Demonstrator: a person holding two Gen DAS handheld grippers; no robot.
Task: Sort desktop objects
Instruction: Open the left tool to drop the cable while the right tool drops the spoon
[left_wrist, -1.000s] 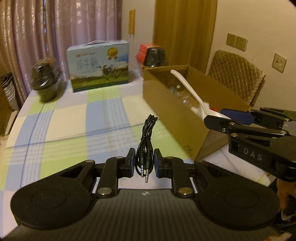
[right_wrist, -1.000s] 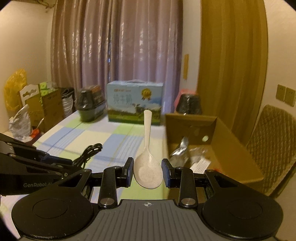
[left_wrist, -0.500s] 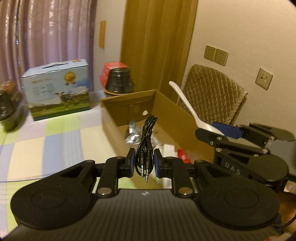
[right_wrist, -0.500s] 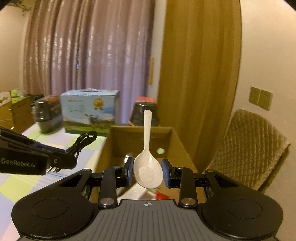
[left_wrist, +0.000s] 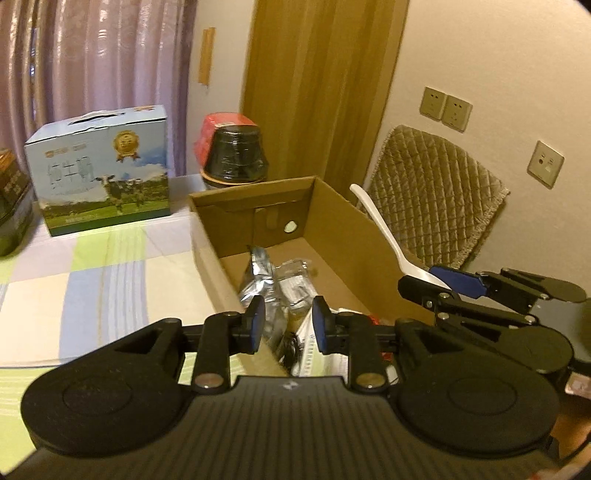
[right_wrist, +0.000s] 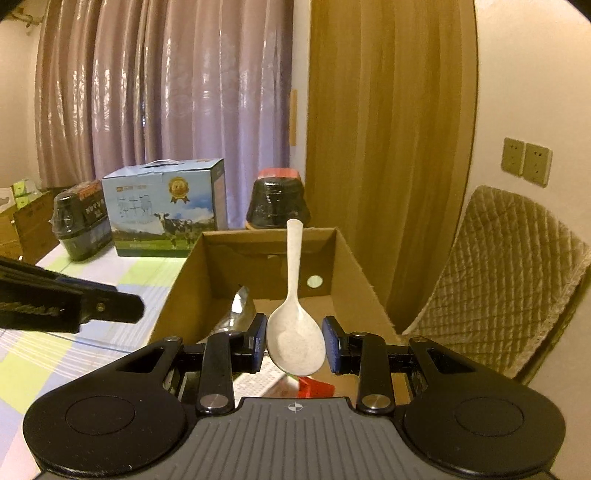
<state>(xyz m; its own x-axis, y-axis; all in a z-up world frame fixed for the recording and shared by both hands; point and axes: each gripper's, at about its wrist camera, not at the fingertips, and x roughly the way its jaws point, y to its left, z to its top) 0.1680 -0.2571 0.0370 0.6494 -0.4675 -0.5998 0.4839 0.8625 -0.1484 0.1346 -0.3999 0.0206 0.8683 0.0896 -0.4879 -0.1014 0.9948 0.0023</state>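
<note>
My left gripper (left_wrist: 288, 325) hangs over the near end of the open cardboard box (left_wrist: 332, 206), and its jaws are opening with nothing between the pads. A dark bit of the black audio cable (left_wrist: 291, 341) shows just below them, inside the box. My right gripper (right_wrist: 295, 345) is shut on the bowl of a white spoon (right_wrist: 295, 332), handle pointing away, above the same box (right_wrist: 269, 254). In the left wrist view the spoon (left_wrist: 384, 229) sticks up from the right gripper (left_wrist: 439, 284) at the box's right wall. The left gripper (right_wrist: 74, 306) shows at the left of the right wrist view.
Silver foil packets (left_wrist: 258, 280) and papers lie in the box. On the checked tablecloth (left_wrist: 92, 295) stand a blue milk carton case (left_wrist: 103, 173) and black wrapped tubs (left_wrist: 236, 155). A quilted chair (left_wrist: 436, 206) stands against the wall to the right of the box.
Both grippers swung right, from over the tablecloth to over the box. The left jaws have parted and the cable has dropped out of them. The spoon stays gripped.
</note>
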